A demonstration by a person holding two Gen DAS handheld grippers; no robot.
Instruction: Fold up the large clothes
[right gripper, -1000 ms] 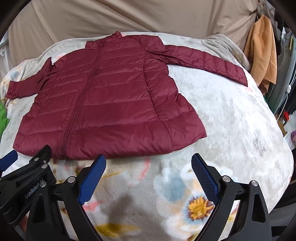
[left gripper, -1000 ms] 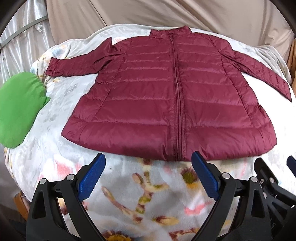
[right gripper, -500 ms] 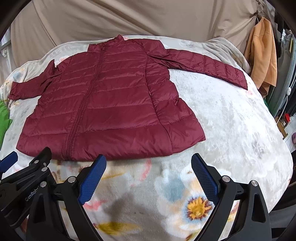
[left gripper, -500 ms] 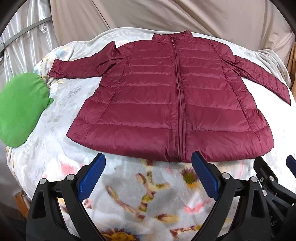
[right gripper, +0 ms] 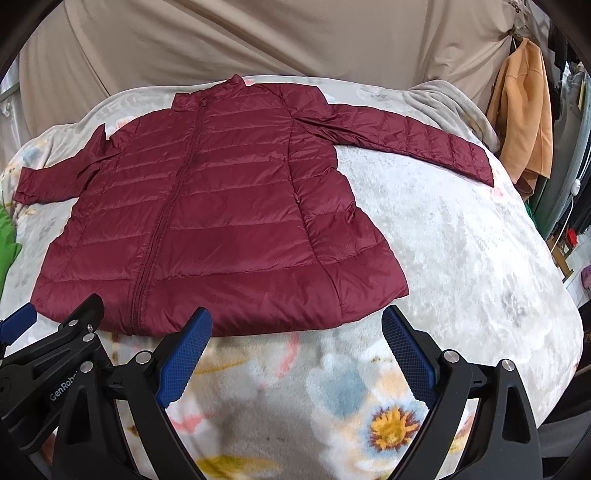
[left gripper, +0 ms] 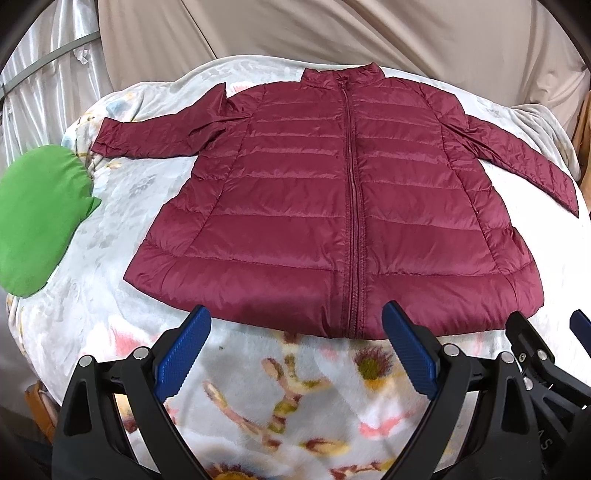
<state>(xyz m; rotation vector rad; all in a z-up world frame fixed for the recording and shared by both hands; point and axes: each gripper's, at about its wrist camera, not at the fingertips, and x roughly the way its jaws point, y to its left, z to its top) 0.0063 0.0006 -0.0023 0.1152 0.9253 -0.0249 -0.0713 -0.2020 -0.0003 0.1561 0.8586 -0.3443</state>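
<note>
A maroon quilted puffer jacket lies flat and zipped on a floral blanket, collar at the far side, both sleeves spread outward. My left gripper hovers open just short of the hem, near the zipper's bottom end. My right gripper is open too, just short of the hem's right half, nothing between its blue pads. Each gripper shows at the edge of the other's view: the right gripper and the left gripper.
The floral blanket covers a rounded bed. A green cushion lies at the left edge. An orange garment hangs at the right, with clutter behind it. Beige fabric backs the bed.
Both grippers have moved forward toward the jacket's hem, so the jacket looks larger and closer. Both stay open.
</note>
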